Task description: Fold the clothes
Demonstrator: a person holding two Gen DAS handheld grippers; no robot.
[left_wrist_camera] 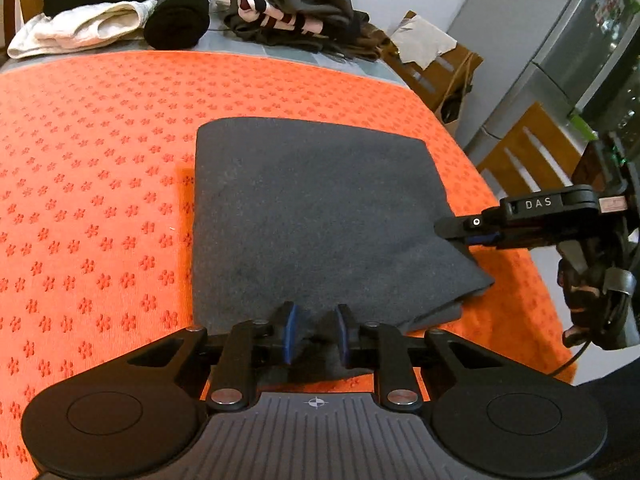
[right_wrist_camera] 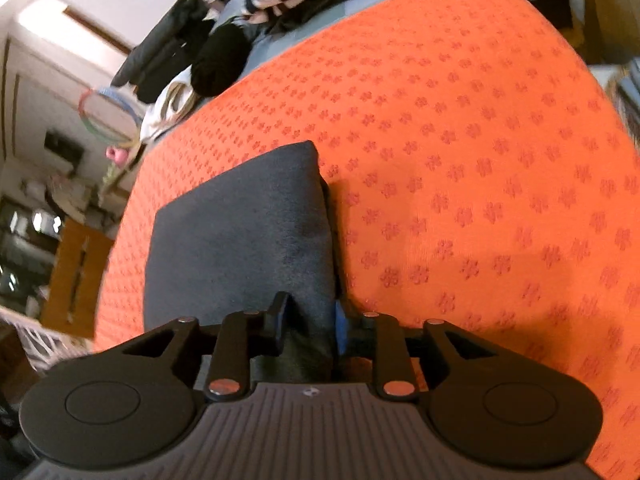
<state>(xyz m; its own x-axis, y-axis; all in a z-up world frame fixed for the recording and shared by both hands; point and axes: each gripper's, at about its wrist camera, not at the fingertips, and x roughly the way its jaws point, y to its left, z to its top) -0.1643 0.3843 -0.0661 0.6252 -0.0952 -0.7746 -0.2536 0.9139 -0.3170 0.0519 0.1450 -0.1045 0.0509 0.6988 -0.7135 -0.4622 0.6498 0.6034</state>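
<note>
A dark grey folded garment point(left_wrist_camera: 312, 216) lies on the orange patterned cloth point(left_wrist_camera: 100, 160). My left gripper point(left_wrist_camera: 316, 332) is at its near edge, with the fabric bunched between the two blue pads; it is shut on that edge. My right gripper point(left_wrist_camera: 460, 232) comes in from the right and pinches the garment's right edge. In the right wrist view the garment point(right_wrist_camera: 240, 232) runs between the right gripper's point(right_wrist_camera: 310, 320) jaws, which are shut on its thick folded edge.
A pile of clothes sits at the far edge: a white garment point(left_wrist_camera: 80, 28), a black roll point(left_wrist_camera: 178, 20) and a striped dark heap point(left_wrist_camera: 292, 4). Wooden chairs point(left_wrist_camera: 528, 152) and a fridge point(left_wrist_camera: 580, 48) stand off the right side.
</note>
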